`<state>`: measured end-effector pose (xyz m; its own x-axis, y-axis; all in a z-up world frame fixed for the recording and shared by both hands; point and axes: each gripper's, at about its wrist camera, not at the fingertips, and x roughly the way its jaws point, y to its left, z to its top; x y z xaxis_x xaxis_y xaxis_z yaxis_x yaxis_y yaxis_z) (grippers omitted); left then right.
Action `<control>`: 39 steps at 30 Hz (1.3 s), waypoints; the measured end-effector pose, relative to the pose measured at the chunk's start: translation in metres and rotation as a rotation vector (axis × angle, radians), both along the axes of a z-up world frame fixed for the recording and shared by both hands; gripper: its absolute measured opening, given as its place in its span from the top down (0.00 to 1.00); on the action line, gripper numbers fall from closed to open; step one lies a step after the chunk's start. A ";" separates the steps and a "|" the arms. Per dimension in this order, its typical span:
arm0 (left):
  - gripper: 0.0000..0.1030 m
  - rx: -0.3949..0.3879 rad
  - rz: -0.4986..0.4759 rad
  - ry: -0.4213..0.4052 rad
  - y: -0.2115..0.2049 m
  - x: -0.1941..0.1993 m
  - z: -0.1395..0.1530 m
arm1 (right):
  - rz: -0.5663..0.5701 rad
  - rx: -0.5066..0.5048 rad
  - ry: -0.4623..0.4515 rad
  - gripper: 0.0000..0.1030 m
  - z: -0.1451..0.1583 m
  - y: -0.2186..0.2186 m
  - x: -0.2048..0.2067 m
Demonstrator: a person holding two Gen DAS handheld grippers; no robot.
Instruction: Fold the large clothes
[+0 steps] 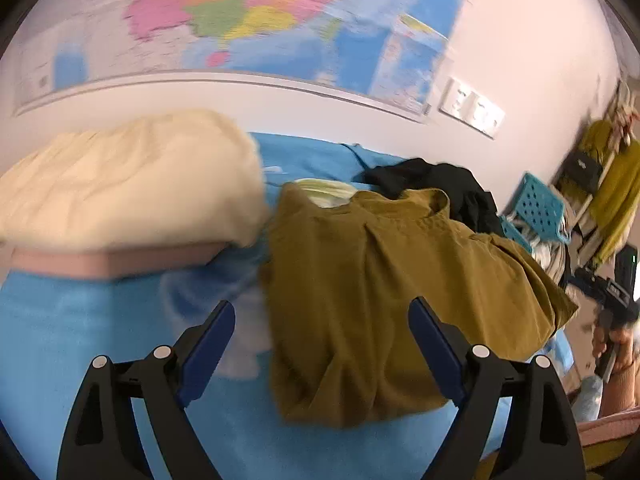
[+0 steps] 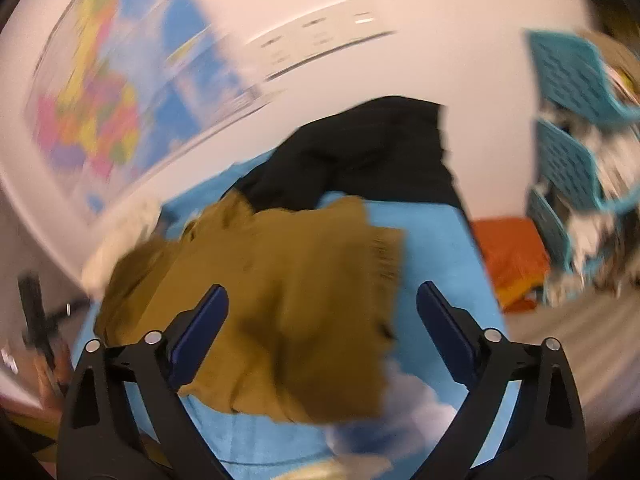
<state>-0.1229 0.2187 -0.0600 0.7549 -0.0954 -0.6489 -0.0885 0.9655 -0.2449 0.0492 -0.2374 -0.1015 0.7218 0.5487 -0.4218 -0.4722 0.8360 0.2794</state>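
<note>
— Left side first?

— Left gripper point(image 1: 322, 330) spread wide, blue-padded fingers point(image 1: 208, 344) well apart, gripping nothing. Mustard-brown shirt point(image 1: 384, 280) lying partly folded on the bed point(image 1: 60, 340), collar toward the wall, one finger in front of its near edge without pressing on it.

— And the right?

— Same story: right gripper point(image 2: 322, 320) wide open, fingers point(image 2: 198, 340) empty, hovering over the same shirt point(image 2: 280, 300). Cloth rumpled there, one fringed-looking edge toward the right, blurred by motion.

— Around the shirt?

— Blue sheet with white cloud print underneath. Black garment point(image 1: 440, 184) heaped just behind the collar, touching it. Cream pillow point(image 1: 128, 184) to the left, resting on something pink, apart from the shirt. A pale bit of cloth peeking out beside the collar; hard to tell what.

— Further off?

— Coloured world map point(image 1: 240, 20) on the wall, white switch plate point(image 1: 472, 108) beside it. Teal perforated baskets point(image 2: 568, 128) at the right, stuffed with clothes. Something orange point(image 2: 512, 256) low beyond the bed's edge, too blurred to name.
</note>
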 end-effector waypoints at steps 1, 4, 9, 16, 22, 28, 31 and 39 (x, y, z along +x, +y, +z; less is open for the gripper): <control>0.17 0.021 -0.028 0.011 -0.005 0.011 -0.003 | 0.032 -0.039 -0.001 0.12 -0.002 0.015 0.007; 0.18 0.047 -0.112 0.085 -0.017 0.040 -0.021 | 0.068 -0.161 0.033 0.22 -0.011 0.053 0.033; 0.38 0.149 -0.109 0.213 -0.029 0.077 -0.054 | 0.118 -0.238 0.077 0.88 -0.025 0.081 0.058; 0.95 0.073 -0.110 0.126 -0.020 0.070 -0.034 | 0.063 -0.147 -0.160 0.97 0.035 0.072 0.027; 0.95 0.009 -0.048 -0.090 -0.006 0.057 0.010 | 0.031 -0.124 -0.337 0.97 0.072 0.085 0.019; 0.87 0.043 0.029 0.111 0.007 0.085 -0.058 | 0.046 -0.312 -0.040 0.94 -0.002 0.110 0.094; 0.86 0.034 0.008 0.110 0.007 0.079 -0.057 | 0.059 -0.367 0.008 0.82 -0.011 0.115 0.092; 0.36 0.159 -0.070 0.014 -0.020 0.082 -0.011 | 0.116 -0.210 -0.061 0.39 0.038 0.110 0.073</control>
